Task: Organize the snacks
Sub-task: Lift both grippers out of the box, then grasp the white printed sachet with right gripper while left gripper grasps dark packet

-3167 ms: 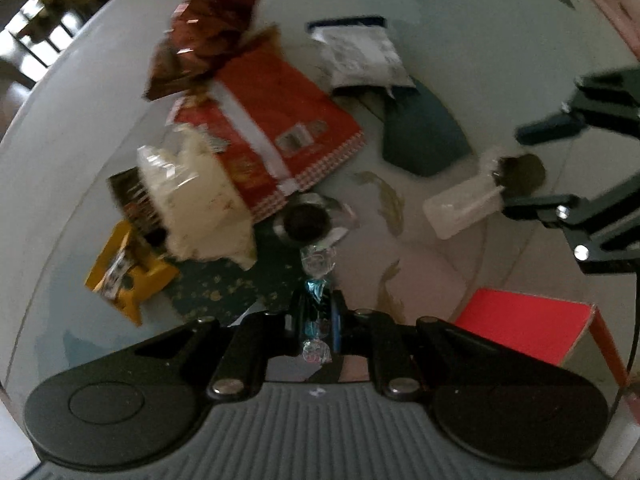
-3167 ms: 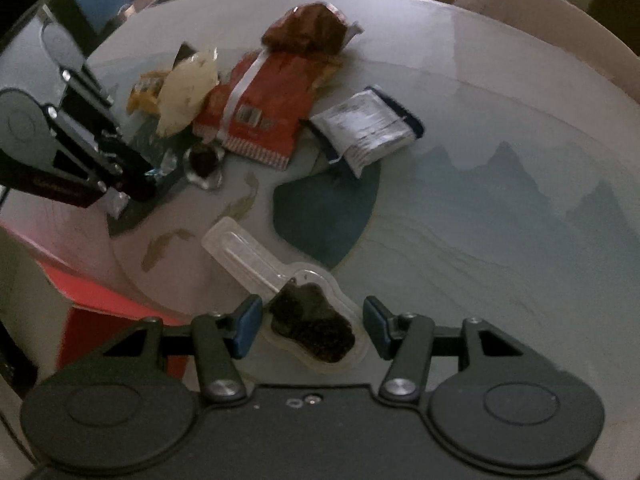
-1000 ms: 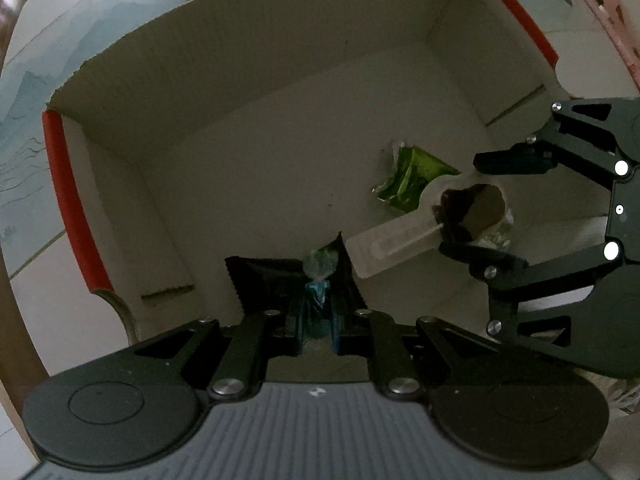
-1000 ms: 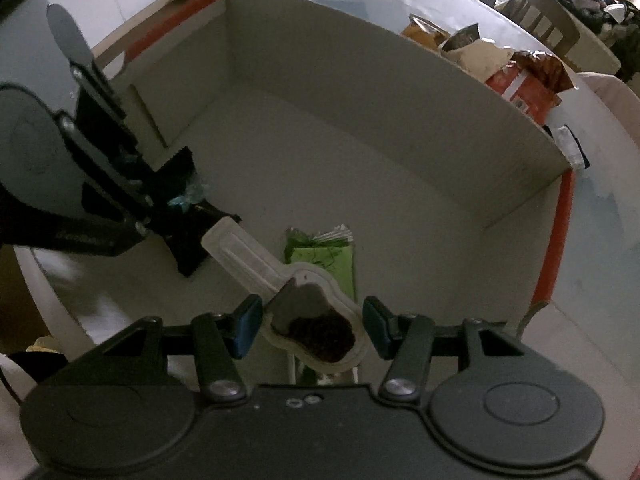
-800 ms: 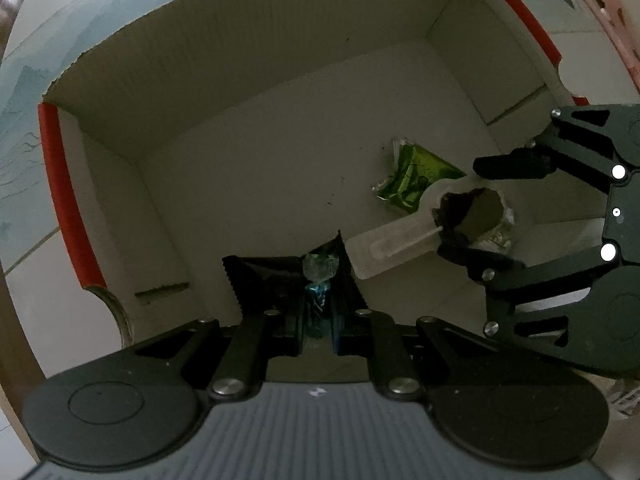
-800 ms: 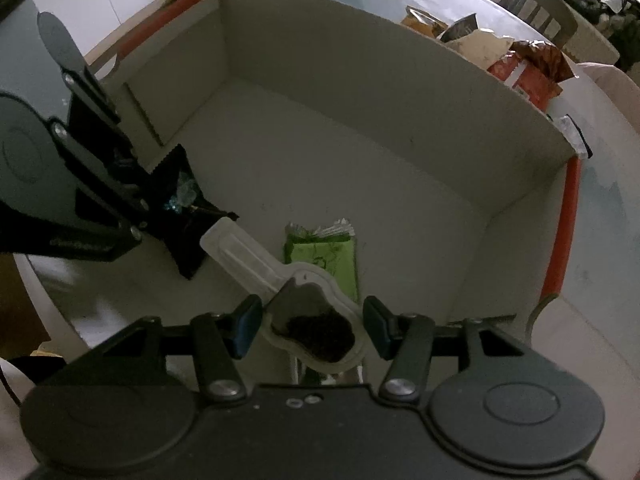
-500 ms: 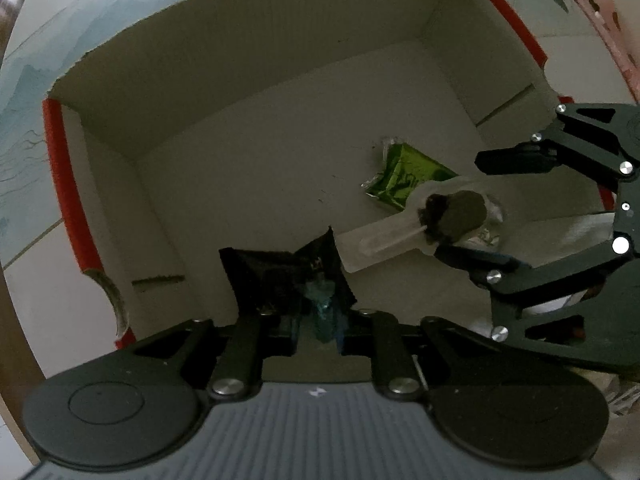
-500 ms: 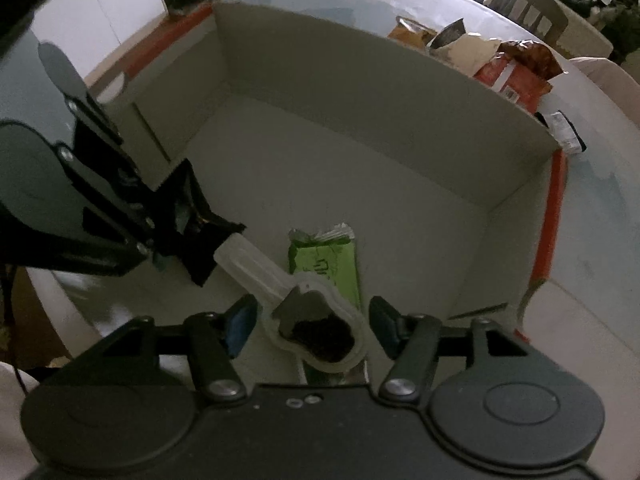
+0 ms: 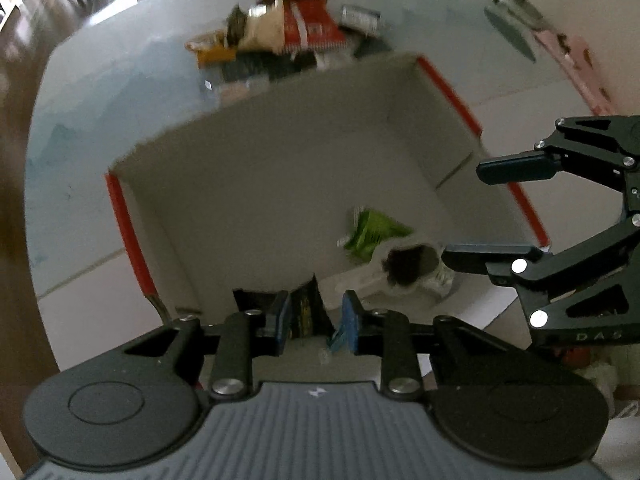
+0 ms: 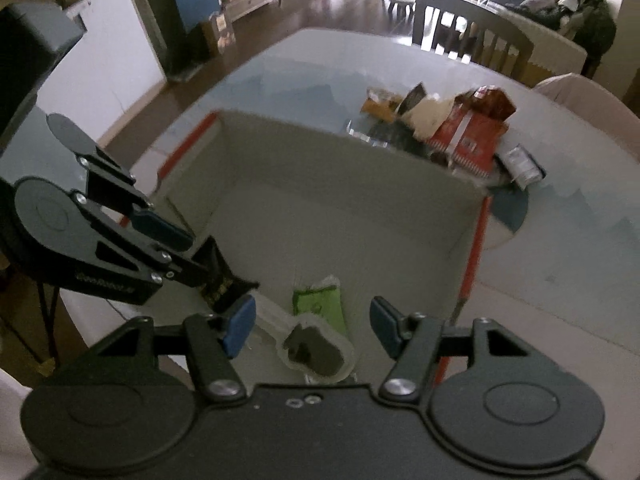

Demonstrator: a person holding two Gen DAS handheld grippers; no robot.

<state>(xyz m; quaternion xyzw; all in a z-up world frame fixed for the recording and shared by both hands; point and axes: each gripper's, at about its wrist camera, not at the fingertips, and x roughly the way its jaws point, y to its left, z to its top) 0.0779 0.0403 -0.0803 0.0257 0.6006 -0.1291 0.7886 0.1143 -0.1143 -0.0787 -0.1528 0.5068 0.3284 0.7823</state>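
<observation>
- While both grippers hover over the box [image 9: 280,184], the left gripper [image 9: 312,320] jaws are opening, released.
- Right gripper [image 10: 312,324] jaws stand apart, empty.
- Black packet [image 9: 304,312], clear pack [image 10: 316,350], green packet [image 9: 372,232] lie inside.
- More snacks [image 9: 288,32] wait on the surface [image 9: 80,112].

We found three snacks lying on the floor of the open cardboard box [image 9: 280,184]: a black packet [image 9: 306,314] at the near edge, a green packet [image 10: 320,304] flat near the middle, and a clear plastic pack with a dark filling [image 10: 316,350] partly overlapping the green one. Beyond the box's far wall, the remaining snacks lay heaped on the table [image 10: 560,240], among them a red bag [image 10: 468,140], a pale bag [image 9: 264,30] and a yellow packet [image 9: 214,54].
</observation>
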